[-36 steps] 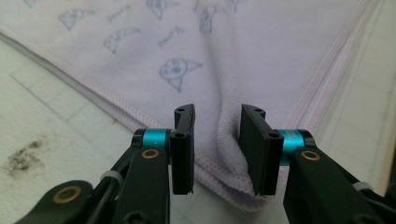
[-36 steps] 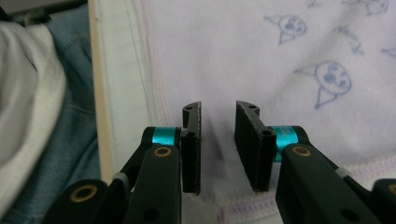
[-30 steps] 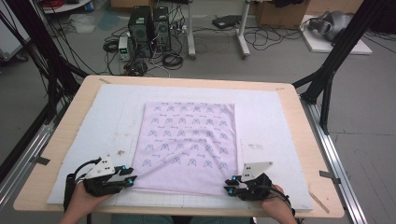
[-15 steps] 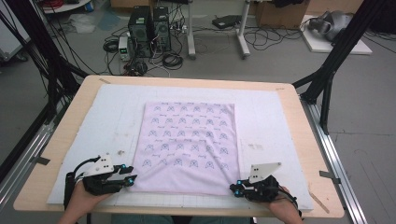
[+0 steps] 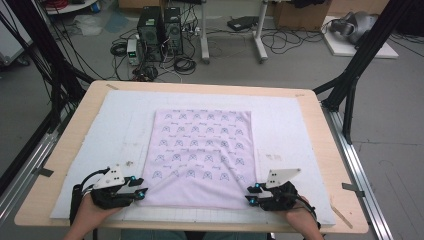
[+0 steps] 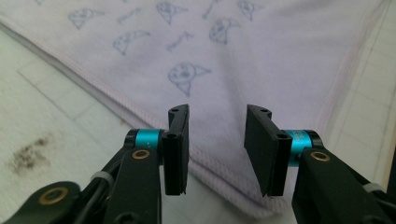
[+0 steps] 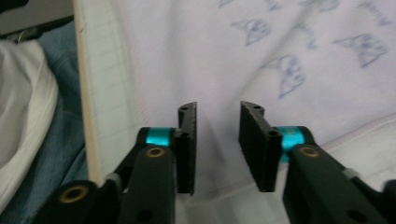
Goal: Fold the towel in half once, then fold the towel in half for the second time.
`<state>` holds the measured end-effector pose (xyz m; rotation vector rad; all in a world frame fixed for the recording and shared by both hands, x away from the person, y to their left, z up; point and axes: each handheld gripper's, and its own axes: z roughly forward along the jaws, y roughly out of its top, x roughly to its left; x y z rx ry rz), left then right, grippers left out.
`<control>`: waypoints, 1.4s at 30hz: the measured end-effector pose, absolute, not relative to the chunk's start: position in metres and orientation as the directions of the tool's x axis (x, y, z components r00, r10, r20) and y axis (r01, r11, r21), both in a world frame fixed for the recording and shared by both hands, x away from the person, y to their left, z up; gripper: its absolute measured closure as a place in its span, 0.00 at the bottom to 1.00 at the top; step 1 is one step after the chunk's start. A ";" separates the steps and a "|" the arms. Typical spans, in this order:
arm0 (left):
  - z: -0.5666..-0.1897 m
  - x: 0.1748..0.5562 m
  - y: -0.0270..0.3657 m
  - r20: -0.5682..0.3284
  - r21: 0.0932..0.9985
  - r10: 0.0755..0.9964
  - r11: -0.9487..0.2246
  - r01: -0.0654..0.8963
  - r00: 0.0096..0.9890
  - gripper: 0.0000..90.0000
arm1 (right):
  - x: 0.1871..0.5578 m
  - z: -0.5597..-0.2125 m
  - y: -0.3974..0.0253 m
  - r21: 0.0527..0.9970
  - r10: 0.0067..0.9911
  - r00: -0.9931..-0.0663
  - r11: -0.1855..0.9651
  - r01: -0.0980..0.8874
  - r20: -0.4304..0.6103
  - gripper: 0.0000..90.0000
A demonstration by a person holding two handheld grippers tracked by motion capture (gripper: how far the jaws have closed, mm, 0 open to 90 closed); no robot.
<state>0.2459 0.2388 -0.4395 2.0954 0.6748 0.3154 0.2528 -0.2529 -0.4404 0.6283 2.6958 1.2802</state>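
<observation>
A pale lilac cloth (image 5: 202,155) printed with small blue figures lies flat on the white mat (image 5: 295,135). My left gripper (image 5: 141,192) sits at the cloth's near left corner, jaws open. In the left gripper view that corner of the cloth (image 6: 261,65) lies under and between the parted jaws of my left gripper (image 6: 217,135). My right gripper (image 5: 251,195) rests at the near right corner, also open. In the right gripper view the cloth (image 7: 224,60) spreads beneath the parted jaws of my right gripper (image 7: 217,130), its hem running along the right.
The mat covers a wooden table (image 5: 330,130) framed by black struts. A dark stain (image 6: 30,151) marks the mat left of the cloth. The table's near edge (image 7: 86,116) and a person's clothing (image 7: 32,116) show at the left of the right gripper view.
The right gripper has drawn back slightly toward the table's near edge and right. The left gripper has hardly moved. The cloth's near edge now lies flatter.
</observation>
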 end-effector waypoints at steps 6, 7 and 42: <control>-0.429 0.267 0.238 -0.044 0.834 0.603 -0.417 0.362 0.797 0.60 | 0.273 -0.427 -0.252 0.791 0.456 -0.887 0.513 0.332 0.077 0.58; -0.428 0.270 0.239 -0.049 0.835 0.607 -0.411 0.366 0.793 0.60 | 0.277 -0.426 -0.252 0.793 0.466 -0.881 0.506 0.339 0.080 0.55; -0.406 0.322 0.230 -0.040 0.859 0.664 -0.359 0.365 0.746 0.46 | 0.348 -0.394 -0.236 0.799 0.538 -0.838 0.461 0.385 0.093 0.31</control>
